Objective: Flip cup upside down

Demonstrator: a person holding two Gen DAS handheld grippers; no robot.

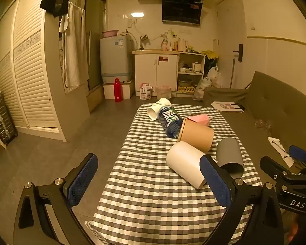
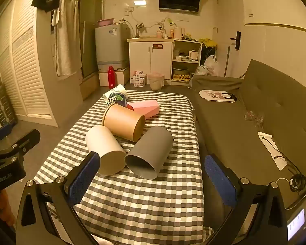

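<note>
Two handheld grippers hover over the near end of a checked-cloth table [image 2: 144, 200], both with blue-padded jaws spread wide and holding nothing. The left gripper [image 1: 149, 181] hangs at the table's near left edge, its right-hand pad just in front of the white cup [image 1: 185, 163]; the right gripper [image 2: 153, 175] faces the near right side, its jaws framing the open mouths of the white cup and the grey cup [image 2: 151, 153].

Every cup lies on its side. The white cup and grey cup rest side by side nearest the grippers, mouths toward the near edge. Just behind them, a brown paper cup [image 2: 122, 122] lies crosswise around the table's middle, touching the white cup and close against the grey one. Beyond it, a pink faceted cup [image 2: 146, 107] lies toward the far right, and a blue-labelled cup [image 1: 170, 121] toward the far left. A white printed paper cup [image 1: 158, 108] sits at the far edge.

A grey sofa [image 2: 265, 110] runs along the table's right edge. A red bottle [image 2: 111, 77] stands on the floor beyond the far end.
</note>
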